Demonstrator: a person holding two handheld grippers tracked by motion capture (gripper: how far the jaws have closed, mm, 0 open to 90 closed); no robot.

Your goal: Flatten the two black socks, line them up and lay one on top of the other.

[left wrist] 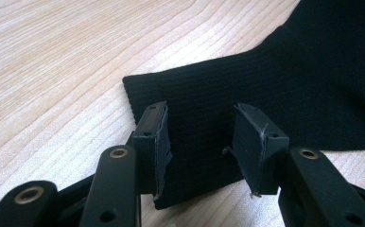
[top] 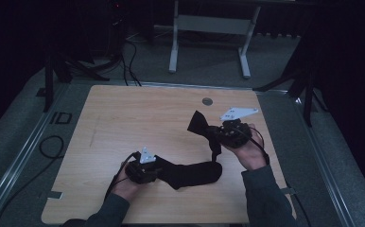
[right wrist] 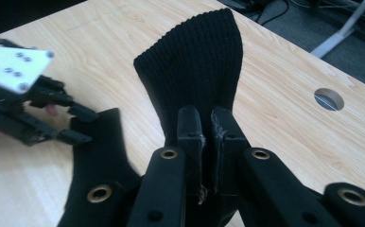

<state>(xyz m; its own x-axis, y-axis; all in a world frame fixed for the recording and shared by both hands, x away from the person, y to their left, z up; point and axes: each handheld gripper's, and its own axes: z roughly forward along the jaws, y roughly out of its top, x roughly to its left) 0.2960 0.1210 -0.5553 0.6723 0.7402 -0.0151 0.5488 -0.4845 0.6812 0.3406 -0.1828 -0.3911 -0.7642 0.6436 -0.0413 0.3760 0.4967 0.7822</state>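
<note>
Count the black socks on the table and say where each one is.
2. One black sock lies flat near the table's front edge, its cuff between the left gripper's open jaws. The other sock is lifted, pinched in the right gripper.

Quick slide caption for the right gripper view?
Right gripper pinches a black sock's ribbed cuff above the wooden table.

The high view looks forward and down from above the person's side of the bench (top: 124, 113), well back. Each tongs view sits close over a black sock (left wrist: 313, 61), looking along it. The right one shares the bench's round hole (right wrist: 329, 99), dim up top.
</note>
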